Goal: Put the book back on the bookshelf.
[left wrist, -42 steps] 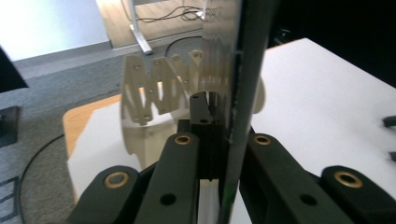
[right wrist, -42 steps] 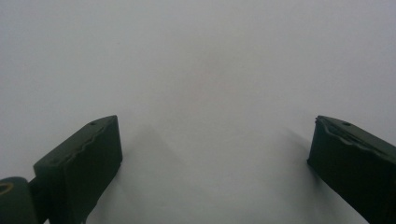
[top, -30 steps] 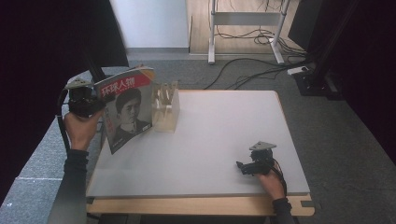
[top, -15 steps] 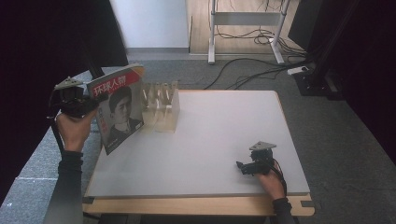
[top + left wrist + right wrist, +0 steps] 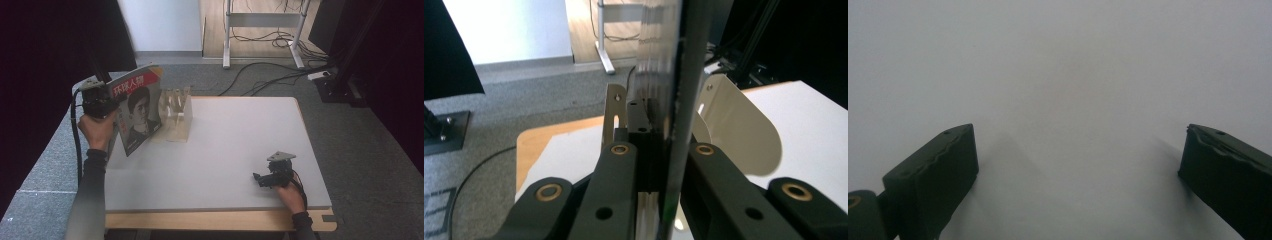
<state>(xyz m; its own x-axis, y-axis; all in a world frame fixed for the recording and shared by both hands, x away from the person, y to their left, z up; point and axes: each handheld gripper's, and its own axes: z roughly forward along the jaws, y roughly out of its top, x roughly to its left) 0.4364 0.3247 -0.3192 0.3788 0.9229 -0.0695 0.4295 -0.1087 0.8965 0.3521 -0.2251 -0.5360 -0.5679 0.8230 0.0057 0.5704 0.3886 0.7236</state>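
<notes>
Left hand-held gripper (image 5: 107,102), raised, clamps the upright magazine (image 5: 137,114); right hand-held gripper (image 5: 267,178) rests wide apart, empty.

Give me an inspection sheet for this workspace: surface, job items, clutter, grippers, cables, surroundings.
Surface: white table, wooden front edge, bare in the middle.
Job's things: magazine held upright at the table's left edge; clear slotted rack beside it on the table.
Clutter: nothing seen.
Grippers: left gripper shut on the magazine's edge; right gripper open, nothing between its jaws, resting near the front right.
Cables: black cable trailing from the left gripper; floor cables behind the table.
Surroundings: grey carpet, metal stand, dark curtains.
</notes>
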